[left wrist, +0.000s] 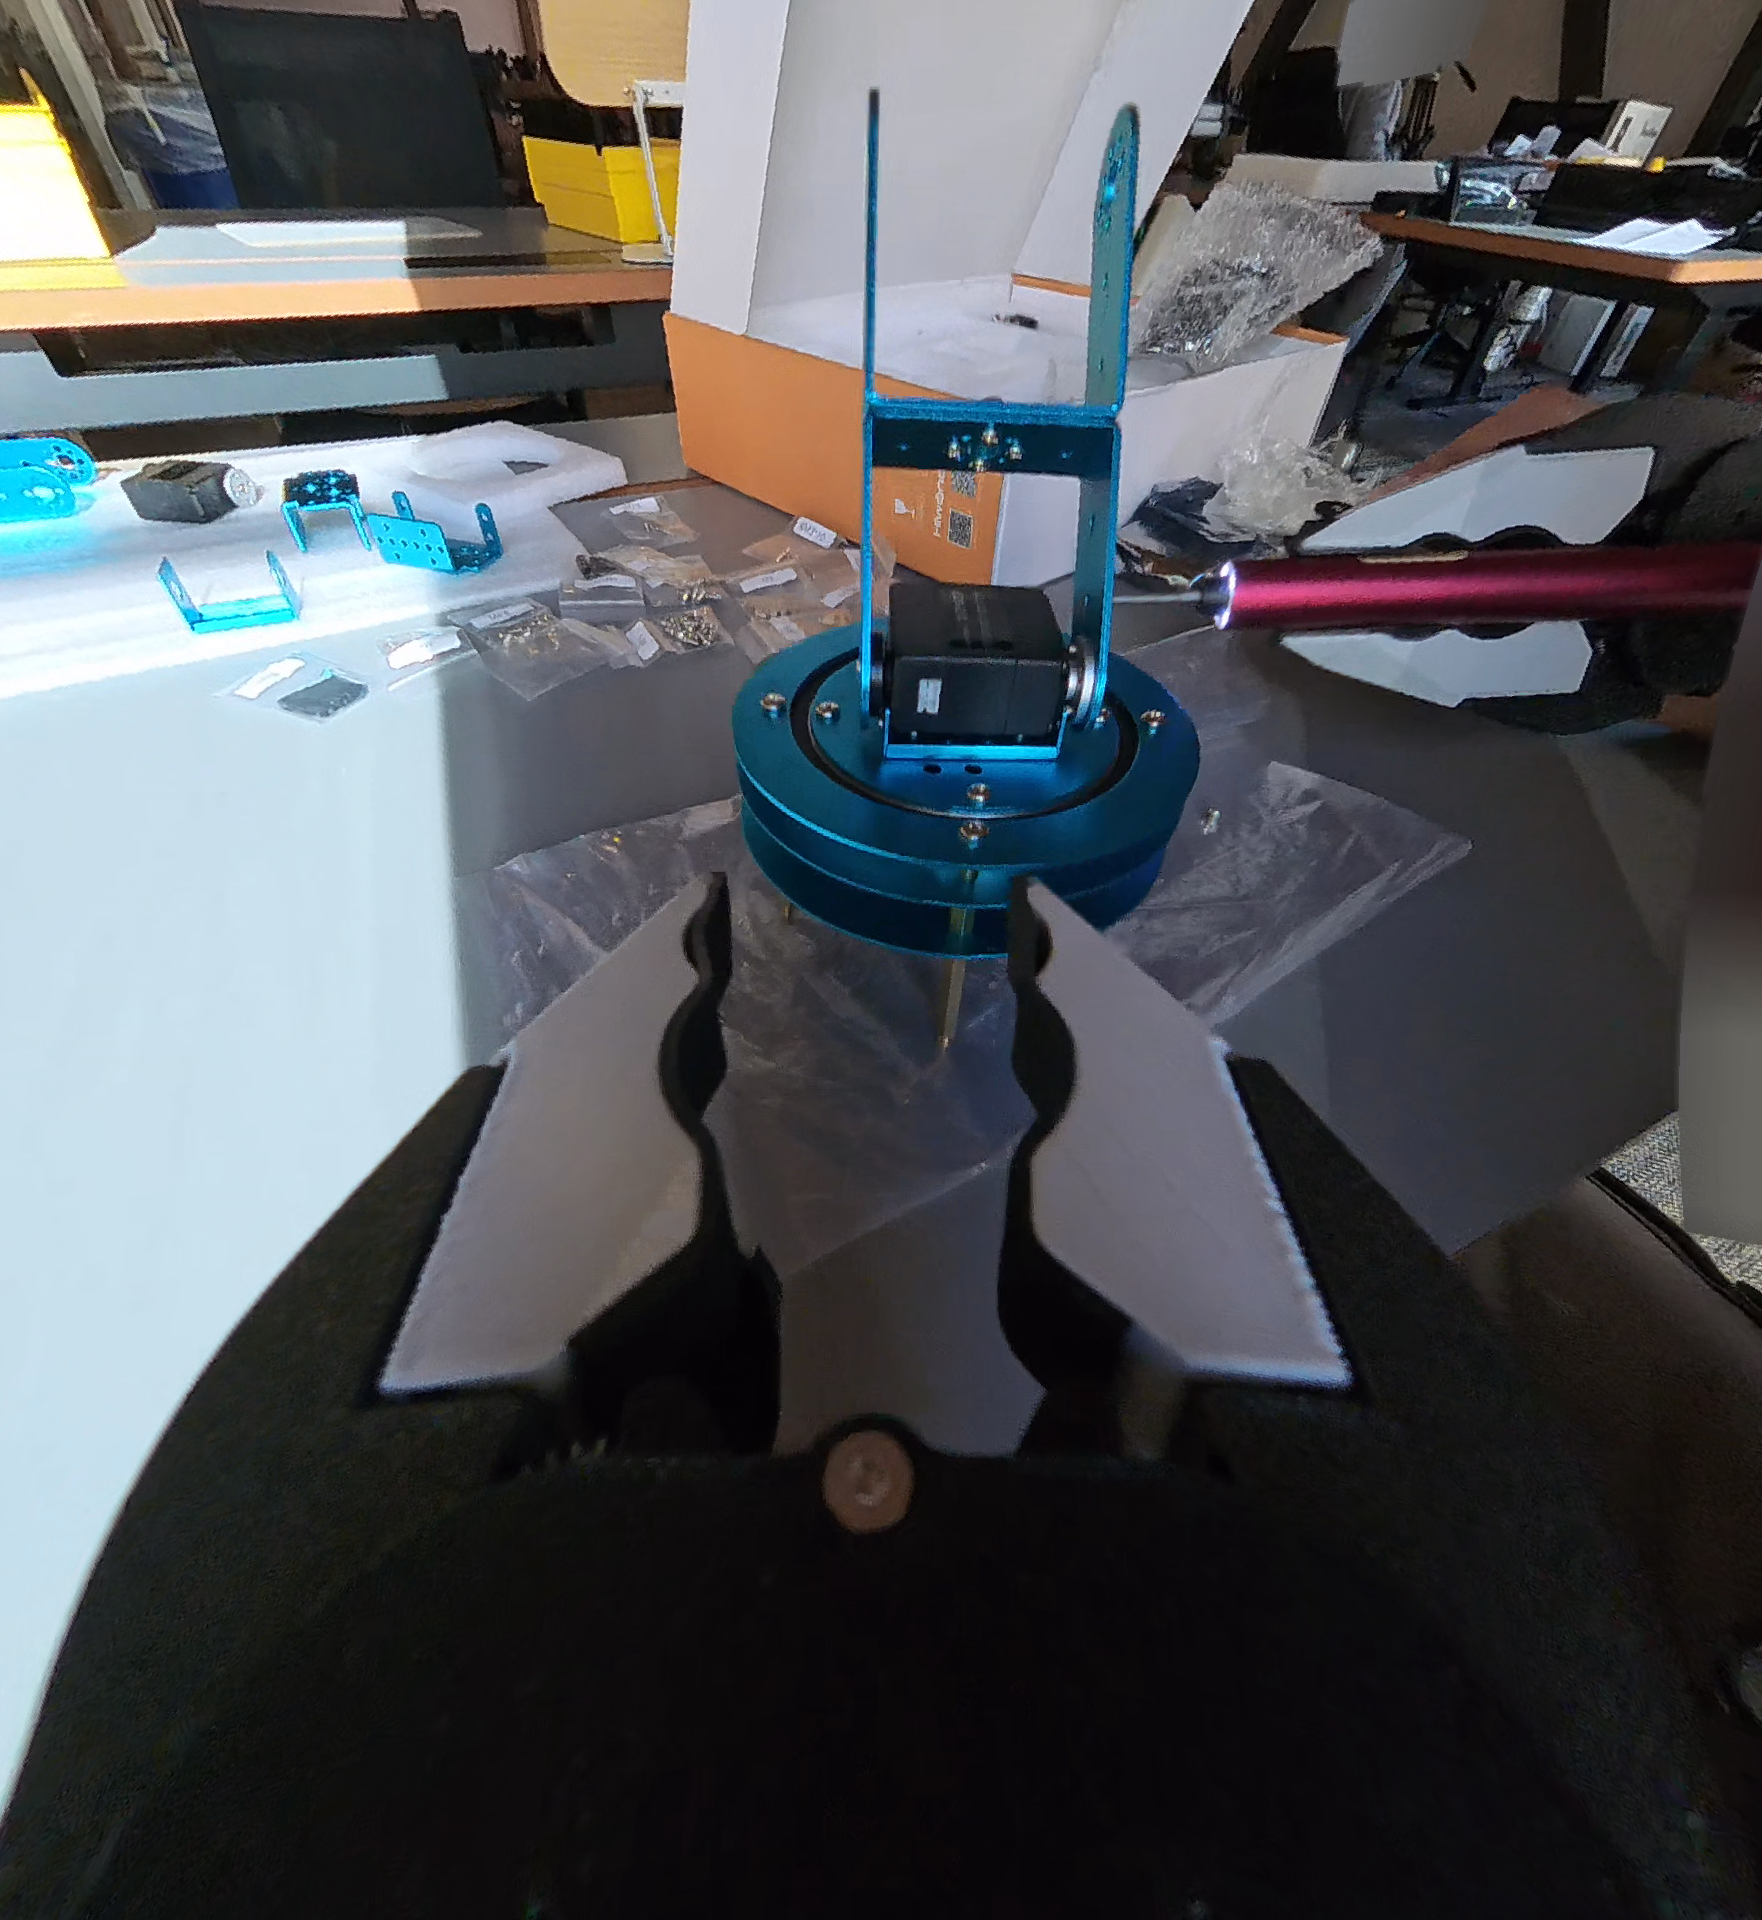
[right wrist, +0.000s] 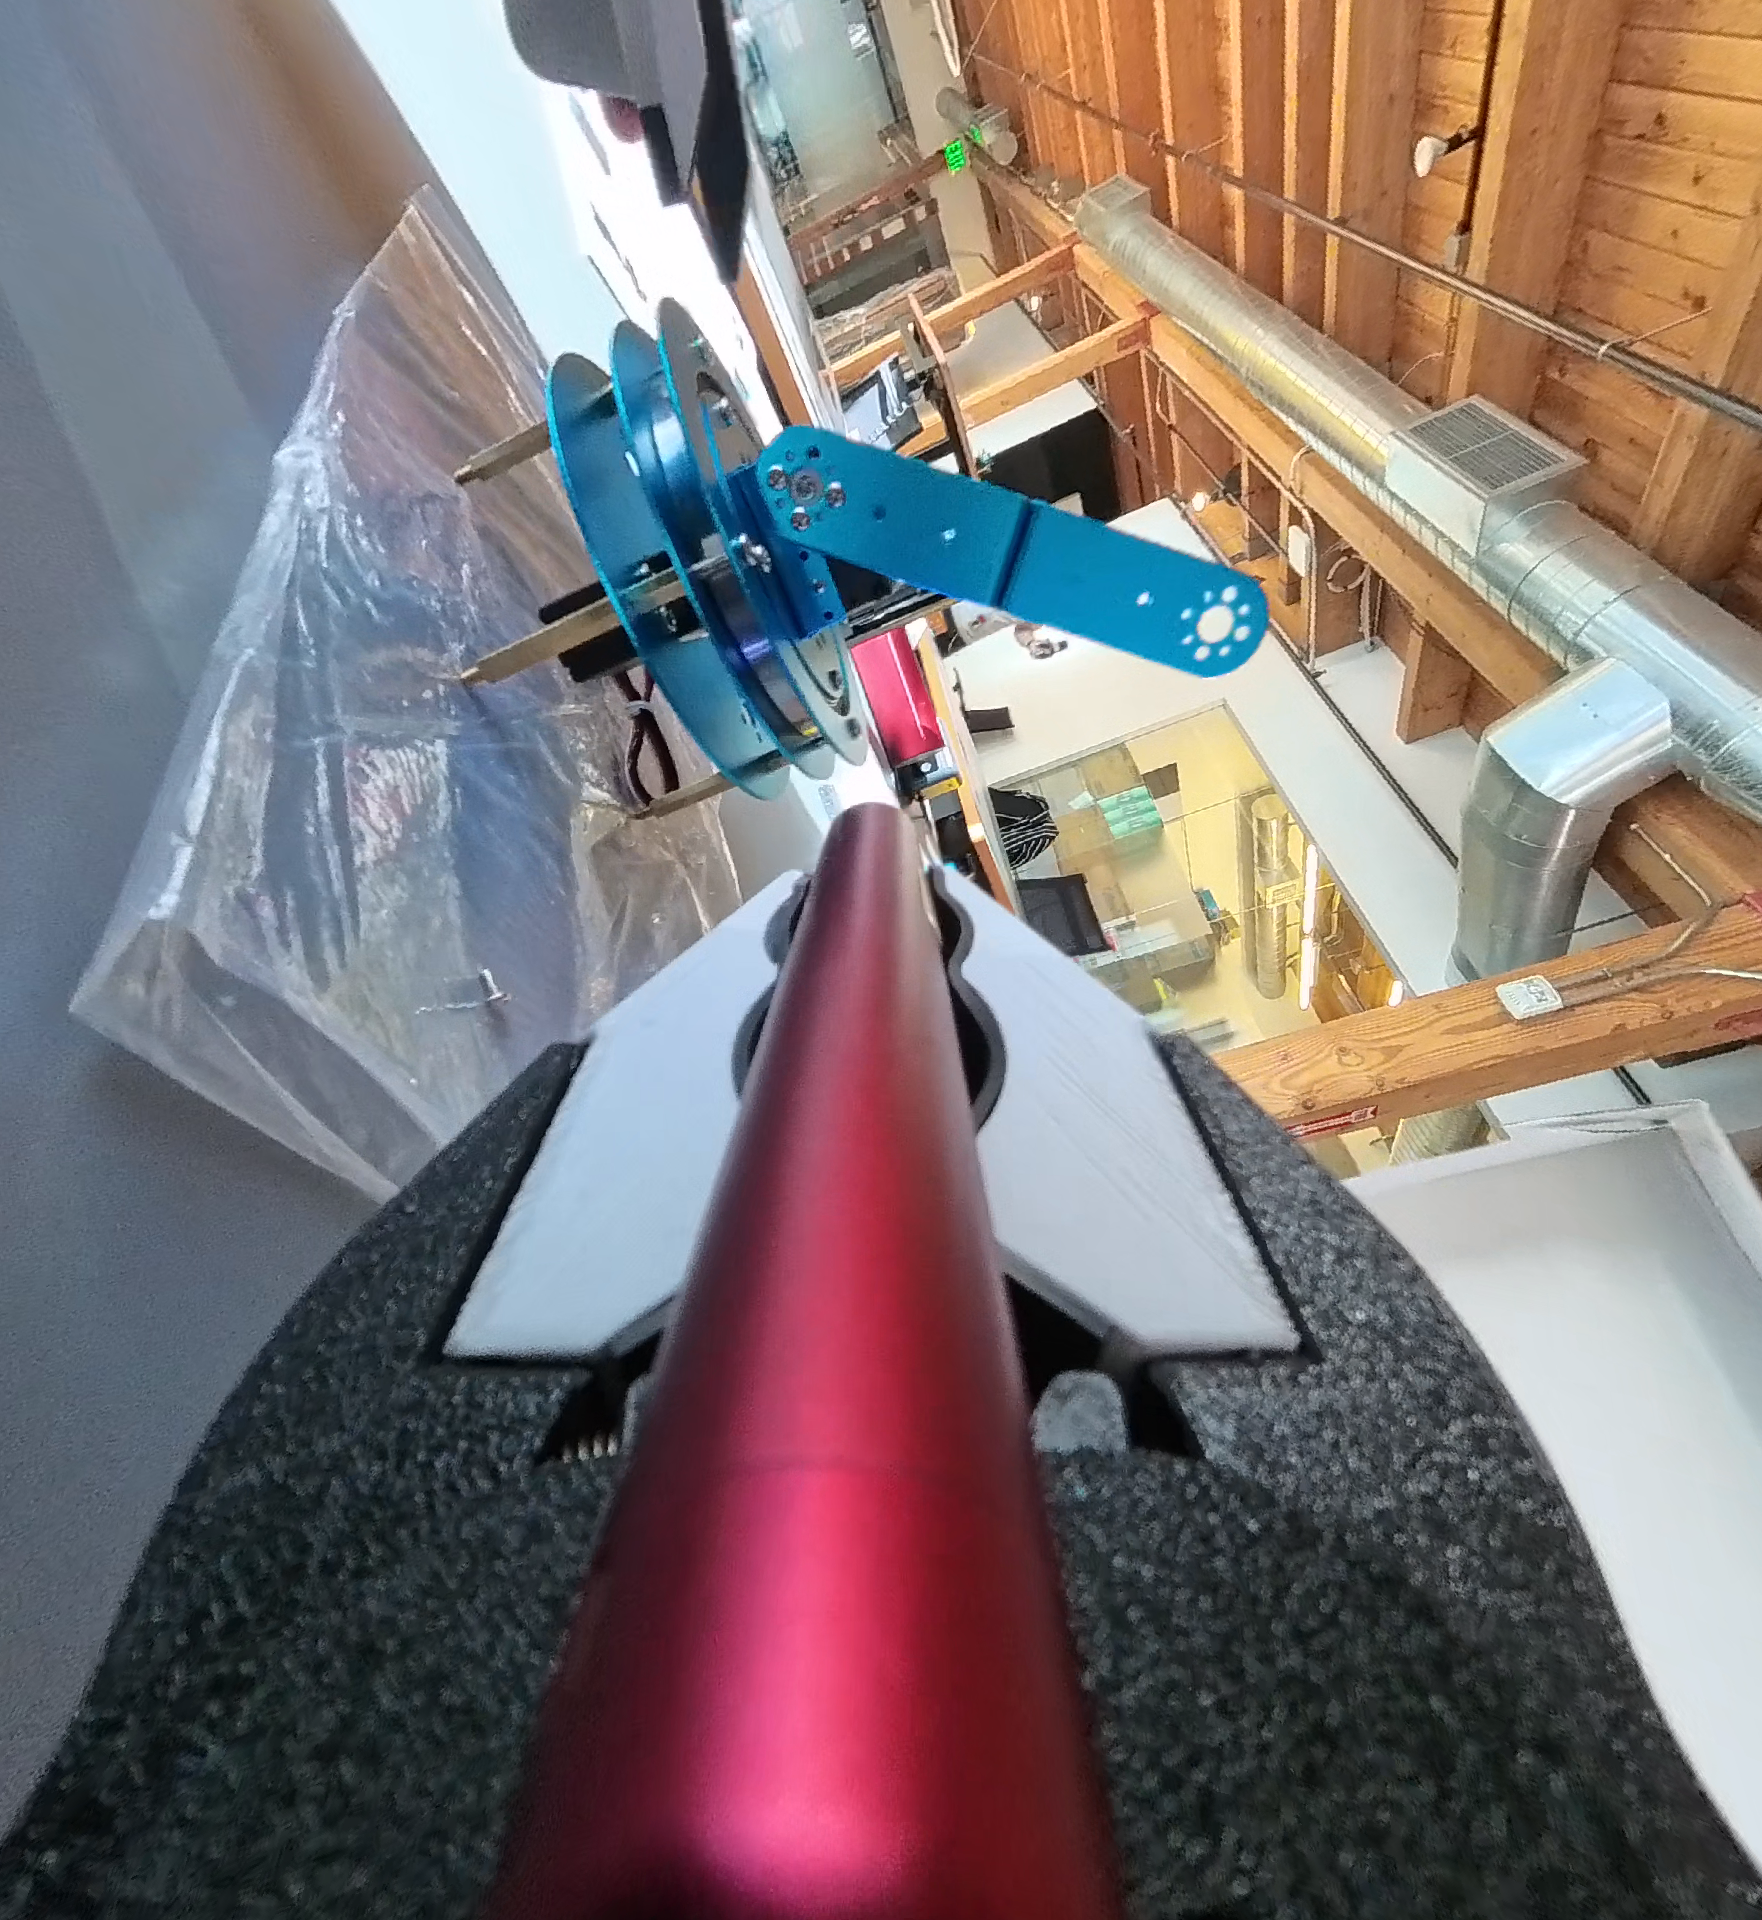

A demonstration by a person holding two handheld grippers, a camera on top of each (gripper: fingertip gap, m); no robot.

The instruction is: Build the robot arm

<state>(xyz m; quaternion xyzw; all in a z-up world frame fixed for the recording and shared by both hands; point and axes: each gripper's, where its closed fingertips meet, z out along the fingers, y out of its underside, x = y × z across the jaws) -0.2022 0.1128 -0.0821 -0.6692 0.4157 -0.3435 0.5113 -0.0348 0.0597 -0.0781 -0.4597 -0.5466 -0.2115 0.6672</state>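
Note:
A blue metal assembly stands on brass legs on a clear plastic bag (left wrist: 1303,862): a round stacked base (left wrist: 960,790), a black servo (left wrist: 970,665) and a tall blue U-bracket (left wrist: 991,447). My left gripper (left wrist: 872,899) is open just in front of the base, with one brass leg (left wrist: 960,966) in the gap between its fingers. My right gripper (right wrist: 872,894) is shut on a red electric screwdriver (right wrist: 856,1247). In the left wrist view the screwdriver (left wrist: 1479,587) comes in from the right, its lit tip close to the bracket's right arm. The assembly also shows in the right wrist view (right wrist: 690,582).
Loose blue brackets (left wrist: 430,535), a spare servo (left wrist: 186,488) and several small bags of screws (left wrist: 648,613) lie at the back left. An orange and white box (left wrist: 804,416) stands behind the assembly. A loose screw (left wrist: 1209,821) lies on the bag. A white tray (right wrist: 1583,1351) is beside the right gripper. The grippers' ends are close to 20 cm from one another. Measured from the fingertips, the black servo (left wrist: 970,665) is 6 cm or so from the left gripper and 12 cm from the right.

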